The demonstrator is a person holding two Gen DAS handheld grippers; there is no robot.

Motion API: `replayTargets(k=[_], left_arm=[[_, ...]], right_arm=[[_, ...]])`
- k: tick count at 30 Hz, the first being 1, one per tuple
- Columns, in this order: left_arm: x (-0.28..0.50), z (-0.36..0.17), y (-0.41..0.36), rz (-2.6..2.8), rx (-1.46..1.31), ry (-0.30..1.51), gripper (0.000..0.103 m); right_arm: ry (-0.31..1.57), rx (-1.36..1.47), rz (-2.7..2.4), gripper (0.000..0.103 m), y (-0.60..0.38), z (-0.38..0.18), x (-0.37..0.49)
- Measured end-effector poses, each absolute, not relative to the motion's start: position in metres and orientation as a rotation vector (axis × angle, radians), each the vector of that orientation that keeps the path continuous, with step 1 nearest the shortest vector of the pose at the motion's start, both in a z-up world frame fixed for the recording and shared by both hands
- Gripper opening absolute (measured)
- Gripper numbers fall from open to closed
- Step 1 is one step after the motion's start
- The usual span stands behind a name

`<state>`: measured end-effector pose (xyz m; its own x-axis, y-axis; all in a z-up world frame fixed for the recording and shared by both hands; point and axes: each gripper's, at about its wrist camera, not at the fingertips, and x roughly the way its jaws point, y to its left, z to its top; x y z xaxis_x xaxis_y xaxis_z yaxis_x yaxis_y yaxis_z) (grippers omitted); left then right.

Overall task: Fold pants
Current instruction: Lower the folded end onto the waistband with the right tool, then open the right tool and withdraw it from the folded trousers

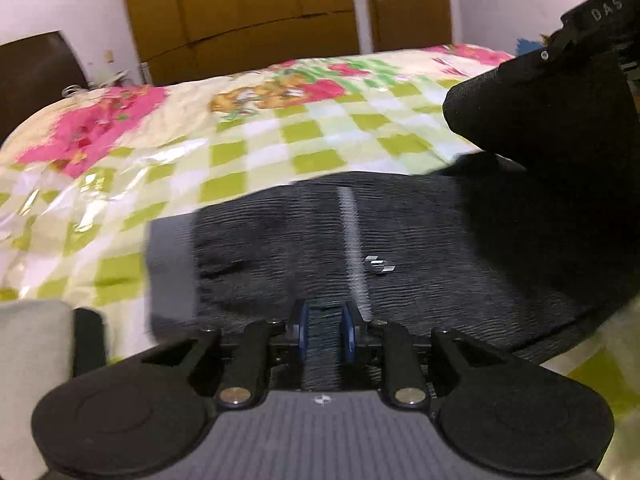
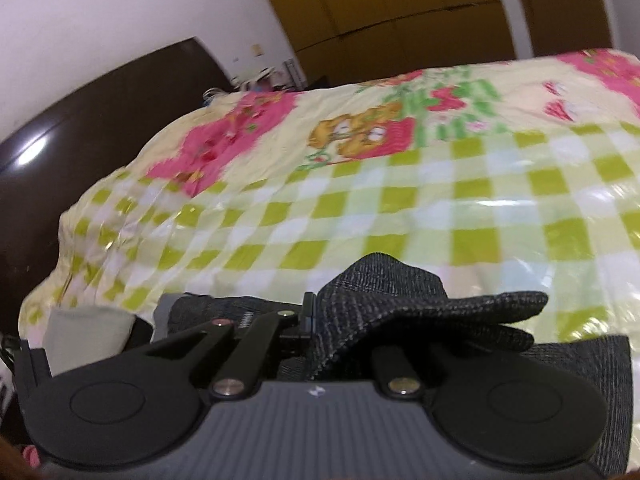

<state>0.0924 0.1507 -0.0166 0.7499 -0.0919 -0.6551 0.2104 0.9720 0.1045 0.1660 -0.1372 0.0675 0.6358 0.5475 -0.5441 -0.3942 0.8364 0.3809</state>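
Note:
Dark grey ribbed pants (image 1: 400,240) lie on the bed, with a pale side stripe (image 1: 352,240) and a small silver logo (image 1: 380,265). My left gripper (image 1: 326,334) is shut on the near edge of the pants; cloth fills the gap between its blue pads (image 1: 304,332). My right gripper (image 2: 320,332) is shut on a bunched fold of the pants (image 2: 400,296), held above the sheet and draped over its right finger. The right gripper's body (image 1: 560,80) shows in the left wrist view at the upper right, with dark cloth hanging from it.
The bed has a checked green, white and pink floral sheet (image 1: 280,136) (image 2: 400,208). A dark brown headboard (image 2: 100,112) stands on the left. A yellow-brown wardrobe (image 1: 240,12) and white walls are behind. A pale cloth (image 1: 32,340) lies near left.

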Motion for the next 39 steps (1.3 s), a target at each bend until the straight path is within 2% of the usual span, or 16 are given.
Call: replayTargets(k=[5,9,16,22,27,37,39], left_arm=[[0.088,-0.02,0.183,-0.096,0.097,0.737,0.034],[0.087,-0.027,0.19,-0.107,0.053,0.742,0.034],[0.087,-0.027,0.2,-0.121,-0.002,0.747,0.034],[0.085,-0.027,0.201,-0.133,-0.017,0.742,0.034],[0.082,-0.025,0.205,-0.135,-0.024,0.731,0.034],[0.062,-0.015,0.209,-0.121,-0.011,0.729,0.035],[0.055,-0.014,0.211,-0.123,-0.005,0.732,0.035]], right_arm=[[0.656,0.164,0.581,0.004,-0.095,0.075,0.164],[0.593,-0.015,0.638,0.004,-0.041,0.078,0.151],[0.632,-0.223,0.766,0.005,0.042,0.038,0.13],[0.601,-0.323,0.741,0.009,0.055,0.026,0.117],[0.562,-0.326,0.696,0.01,0.064,0.037,0.119],[0.55,-0.374,0.61,0.011,0.1,0.025,0.13],[0.566,-0.362,0.615,0.016,0.105,0.024,0.13]])
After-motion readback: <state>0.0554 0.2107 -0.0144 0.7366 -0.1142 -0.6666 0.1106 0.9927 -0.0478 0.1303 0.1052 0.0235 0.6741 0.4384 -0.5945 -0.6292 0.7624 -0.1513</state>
